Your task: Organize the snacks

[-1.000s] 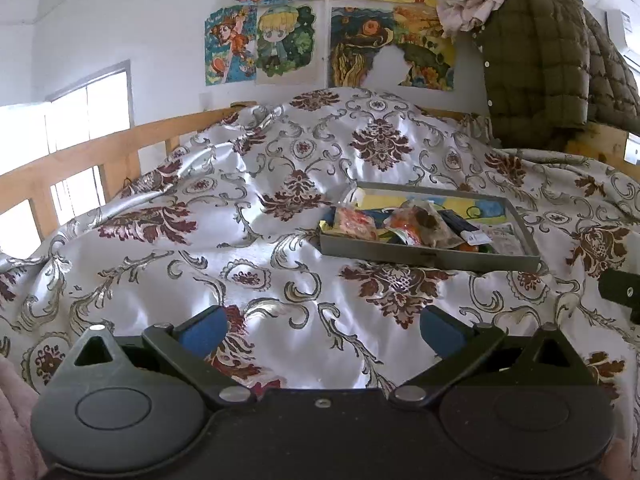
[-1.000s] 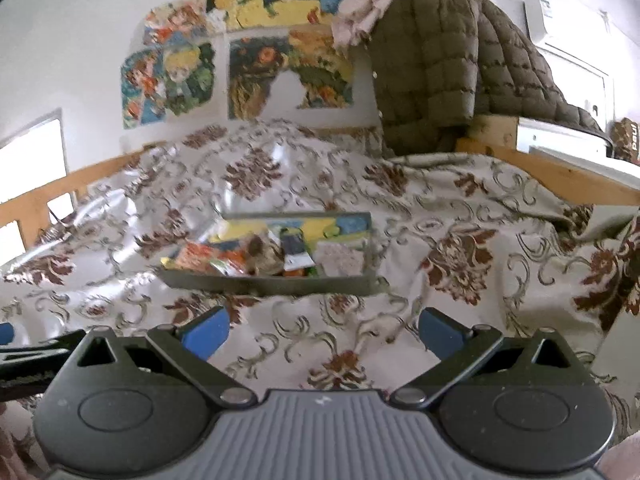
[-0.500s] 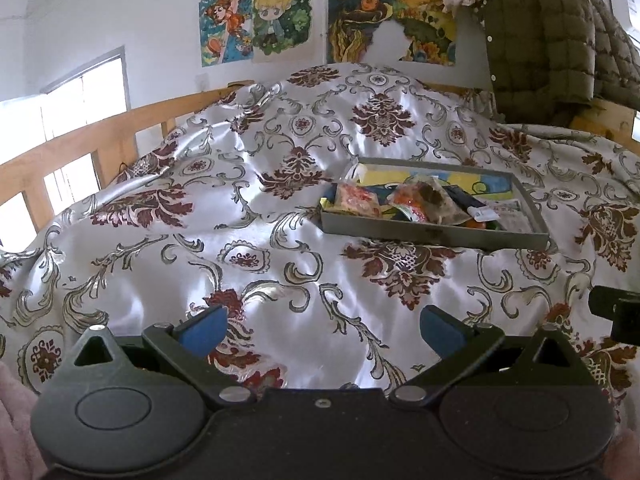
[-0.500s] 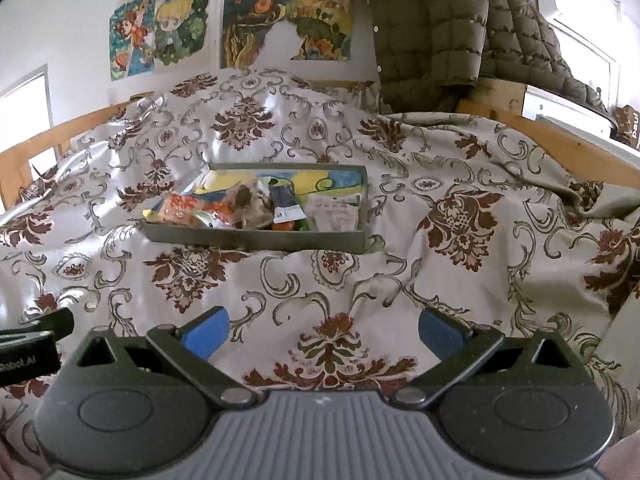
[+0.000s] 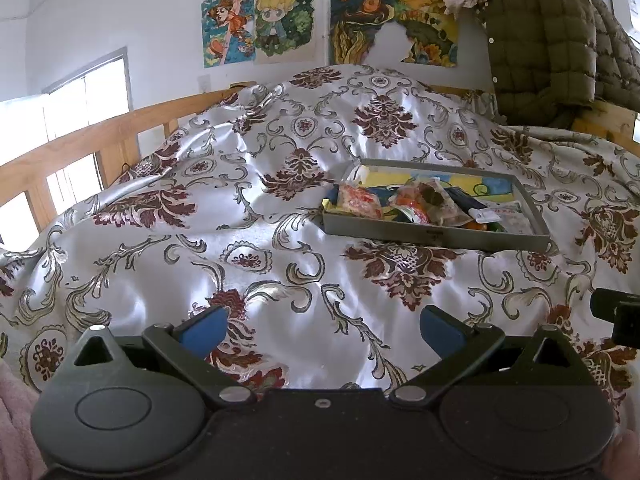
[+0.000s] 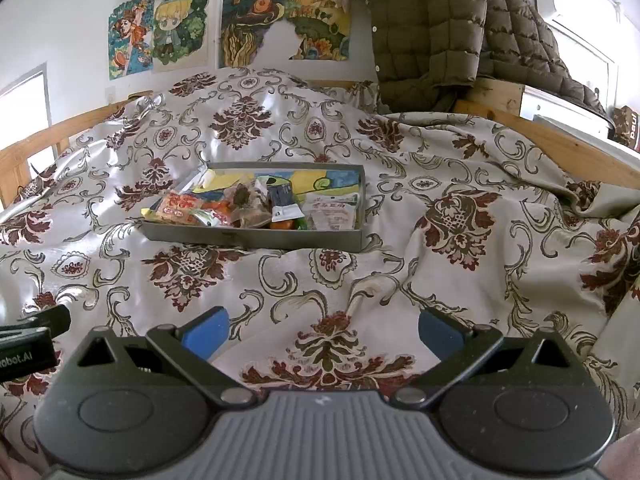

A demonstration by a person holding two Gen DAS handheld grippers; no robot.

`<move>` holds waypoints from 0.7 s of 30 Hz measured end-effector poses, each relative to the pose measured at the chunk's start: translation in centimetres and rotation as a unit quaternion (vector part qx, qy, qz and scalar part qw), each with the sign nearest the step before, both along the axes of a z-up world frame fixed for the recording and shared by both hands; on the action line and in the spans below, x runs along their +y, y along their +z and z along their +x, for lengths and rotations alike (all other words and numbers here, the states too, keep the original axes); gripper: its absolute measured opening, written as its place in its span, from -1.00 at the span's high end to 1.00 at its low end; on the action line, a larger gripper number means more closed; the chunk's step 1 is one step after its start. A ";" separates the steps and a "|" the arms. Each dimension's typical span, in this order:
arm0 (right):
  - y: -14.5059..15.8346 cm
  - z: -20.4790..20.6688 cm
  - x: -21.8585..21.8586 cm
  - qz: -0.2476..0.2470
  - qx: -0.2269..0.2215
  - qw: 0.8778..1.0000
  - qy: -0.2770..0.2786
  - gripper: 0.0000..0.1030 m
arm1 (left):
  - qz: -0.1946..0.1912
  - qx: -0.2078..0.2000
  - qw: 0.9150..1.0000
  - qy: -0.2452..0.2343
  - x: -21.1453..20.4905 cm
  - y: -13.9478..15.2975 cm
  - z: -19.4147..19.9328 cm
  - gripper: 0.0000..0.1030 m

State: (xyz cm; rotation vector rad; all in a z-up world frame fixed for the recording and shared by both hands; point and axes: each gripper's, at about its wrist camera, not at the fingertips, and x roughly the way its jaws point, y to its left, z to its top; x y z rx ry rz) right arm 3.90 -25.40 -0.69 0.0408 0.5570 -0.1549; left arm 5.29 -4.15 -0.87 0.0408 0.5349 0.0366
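A shallow grey tray (image 6: pixel 256 237) lies on the bed, on a shiny quilt (image 6: pixel 400 216) patterned with maroon and grey scrolls. Its floor shows a yellow, blue and green picture. Loose snacks (image 6: pixel 248 204) are heaped in it: an orange-red packet (image 6: pixel 178 209) at the left end, a clear bag with a dark round piece in the middle, a dark blue packet (image 6: pixel 282 198) with a white label, and a white packet (image 6: pixel 334 214) with red print at the right end. The print is too small to read.

Both grippers hang over the near quilt, well short of the tray, with nothing between them and it. The left gripper (image 5: pixel 320 326) has its blue pads spread wide and empty; so has the right gripper (image 6: pixel 320 326). In the right wrist view the left gripper shows at the left edge, with white lettering ending in "obot.AI".

Behind the bed, cartoon posters (image 6: pixel 172 32) are stuck on the white wall. An olive quilted jacket (image 6: pixel 440 32) hangs over the wooden frame (image 6: pixel 568 148) at the right. A wooden rail (image 5: pixel 80 140) runs along the left, before a bright window (image 5: pixel 84 100).
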 end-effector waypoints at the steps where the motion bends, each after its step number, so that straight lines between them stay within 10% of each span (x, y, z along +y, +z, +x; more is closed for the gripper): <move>1: 0.0 0.0 0.0 0.000 0.000 1.000 0.000 -1.00 | 0.000 0.000 1.000 0.000 0.0 0.0 0.0 -0.98; 21: 0.0 0.0 0.0 0.000 0.001 1.000 0.000 -1.00 | 0.001 0.000 1.000 0.000 -0.1 -0.1 0.0 -0.99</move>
